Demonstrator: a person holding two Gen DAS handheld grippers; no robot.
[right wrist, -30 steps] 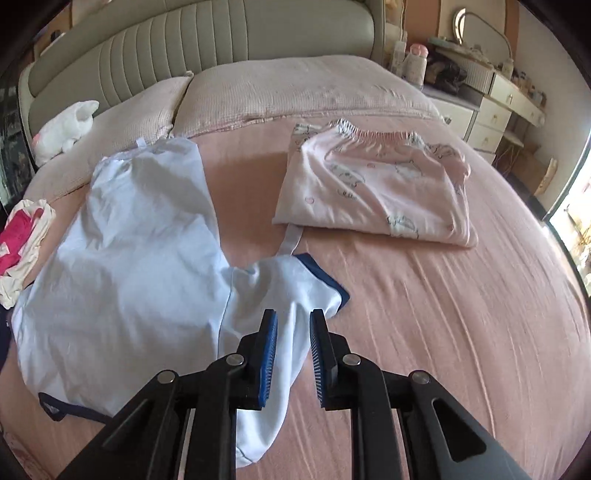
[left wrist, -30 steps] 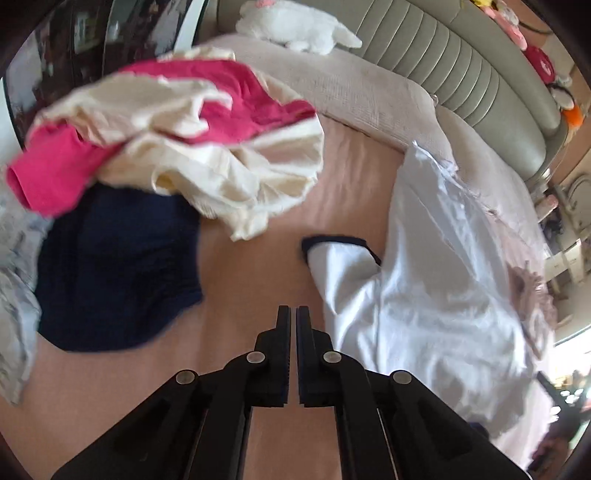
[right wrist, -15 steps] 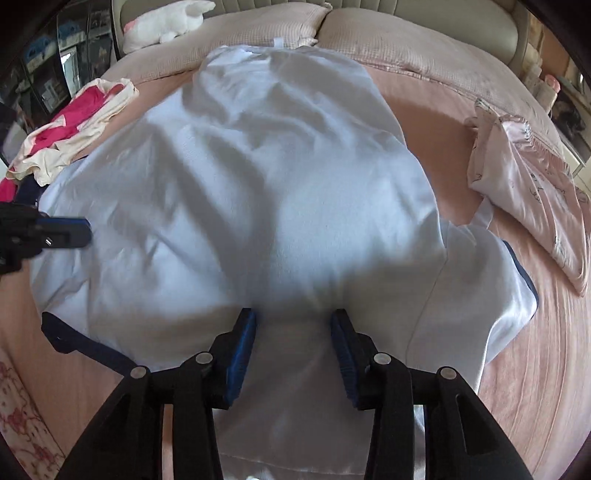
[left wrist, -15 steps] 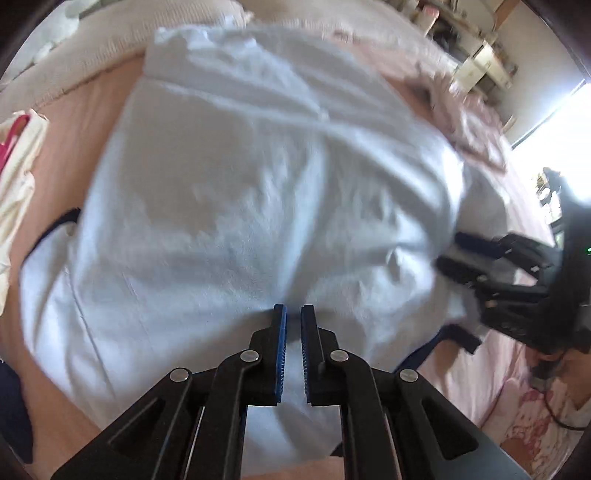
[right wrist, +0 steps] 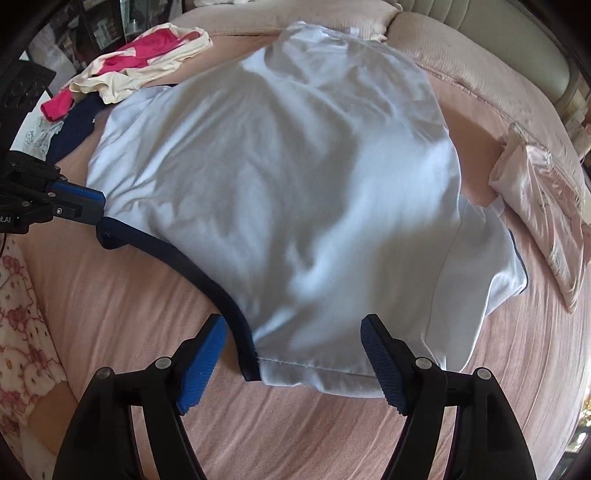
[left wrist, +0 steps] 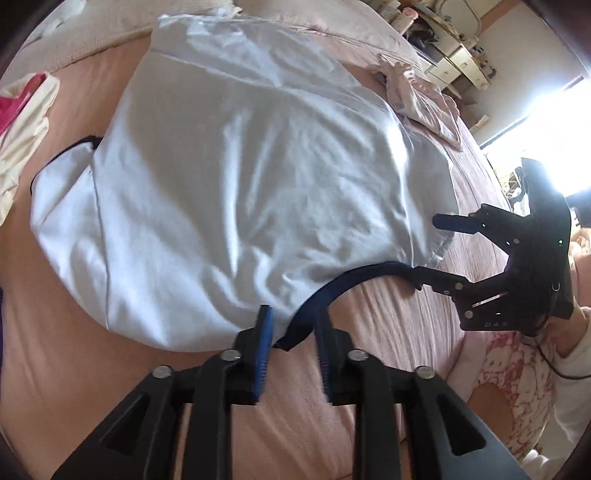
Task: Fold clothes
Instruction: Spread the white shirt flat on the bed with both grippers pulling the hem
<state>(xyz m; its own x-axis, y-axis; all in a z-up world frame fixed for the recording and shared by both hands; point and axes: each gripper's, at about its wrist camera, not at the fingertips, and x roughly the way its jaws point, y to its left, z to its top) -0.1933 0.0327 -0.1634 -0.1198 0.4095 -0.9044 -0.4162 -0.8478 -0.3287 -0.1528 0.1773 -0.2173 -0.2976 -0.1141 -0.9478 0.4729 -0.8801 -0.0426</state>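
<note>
One pink bed [right wrist: 332, 424], padded headboard [right wrist: 480, 22] behind.

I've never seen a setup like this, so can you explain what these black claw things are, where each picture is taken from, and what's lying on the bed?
No robot here: a person holds a two-finger gripper in each hand, and each has a wide-angle camera looking along its fingers. One picture comes from the left gripper, the other from the right gripper. Each also shows up at the edge of the other's picture.

On the pink bed lies a pale blue T-shirt with a navy collar nearest the grippers. Beside it are a folded pink garment and a heap of pink and cream clothes over something navy.

Both grippers have just been opening. The collar's end lies between the left one's pads and the shirt's shoulder edge between the right one's, but neither presses on the cloth, so nothing is held.
</note>
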